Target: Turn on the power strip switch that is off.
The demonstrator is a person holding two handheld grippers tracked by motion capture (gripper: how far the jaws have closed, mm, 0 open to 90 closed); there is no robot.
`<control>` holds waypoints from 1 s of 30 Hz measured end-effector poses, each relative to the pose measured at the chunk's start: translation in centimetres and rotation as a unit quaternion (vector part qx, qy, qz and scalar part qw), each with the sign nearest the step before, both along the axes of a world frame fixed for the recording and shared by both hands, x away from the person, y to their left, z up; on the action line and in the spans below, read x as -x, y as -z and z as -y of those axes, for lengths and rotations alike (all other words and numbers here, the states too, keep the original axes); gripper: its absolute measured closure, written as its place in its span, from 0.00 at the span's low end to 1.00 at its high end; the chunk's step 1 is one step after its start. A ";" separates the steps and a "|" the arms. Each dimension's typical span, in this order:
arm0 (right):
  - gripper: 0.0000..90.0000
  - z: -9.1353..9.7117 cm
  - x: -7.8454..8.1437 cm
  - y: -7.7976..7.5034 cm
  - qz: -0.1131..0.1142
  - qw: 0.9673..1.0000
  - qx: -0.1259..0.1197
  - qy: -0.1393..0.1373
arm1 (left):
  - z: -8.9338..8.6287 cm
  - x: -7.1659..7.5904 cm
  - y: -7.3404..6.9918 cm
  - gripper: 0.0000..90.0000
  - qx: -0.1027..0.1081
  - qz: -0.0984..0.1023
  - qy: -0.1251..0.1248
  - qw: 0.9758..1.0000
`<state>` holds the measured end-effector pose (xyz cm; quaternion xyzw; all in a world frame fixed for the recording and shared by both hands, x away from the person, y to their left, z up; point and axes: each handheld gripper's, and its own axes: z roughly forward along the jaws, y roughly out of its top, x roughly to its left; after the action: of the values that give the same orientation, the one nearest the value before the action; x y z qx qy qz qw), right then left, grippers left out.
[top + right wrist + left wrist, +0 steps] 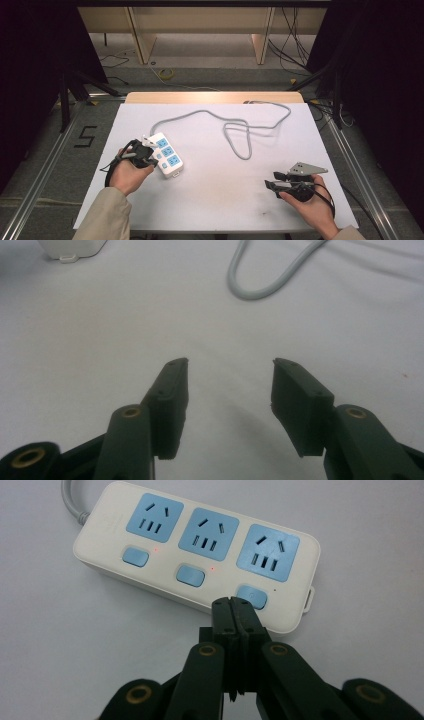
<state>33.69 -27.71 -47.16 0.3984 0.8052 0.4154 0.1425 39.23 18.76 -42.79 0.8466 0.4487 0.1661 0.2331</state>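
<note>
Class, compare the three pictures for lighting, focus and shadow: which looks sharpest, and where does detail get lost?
Left gripper view: sharpest, the power strip crisp, two tiny red lamps glowing. Right gripper view: soft focus, a faint shadow on the table between the fingers. High view: white tabletop bright, both sides sunk in darkness.

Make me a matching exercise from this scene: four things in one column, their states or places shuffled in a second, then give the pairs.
Things
1. left gripper
2. right gripper
3. power strip
4. grey cord

States
A. jaws spread apart over bare table
B. looped across the far half of the table
C. jaws closed, tips at a blue switch
D. white, with three blue sockets

Pairs: 1-C, 2-A, 3-D, 4-B
</note>
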 end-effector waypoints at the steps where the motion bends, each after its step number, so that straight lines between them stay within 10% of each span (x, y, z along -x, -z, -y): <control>1: 0.55 0.0 0.0 0.0 -0.001 1.000 0.000 0.000 | 0.0 0.0 -0.1 1.00 -0.001 -0.001 0.000 1.000; 30: 0.55 0.0 0.0 0.0 -0.002 1.000 -0.001 -0.001 | 1.2 -1.5 -0.7 1.00 -0.018 -0.008 0.013 1.000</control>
<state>33.70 -27.68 -47.15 0.3988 0.8053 0.4155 0.1404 40.70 17.53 -42.07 0.8577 0.4365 0.1641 0.2164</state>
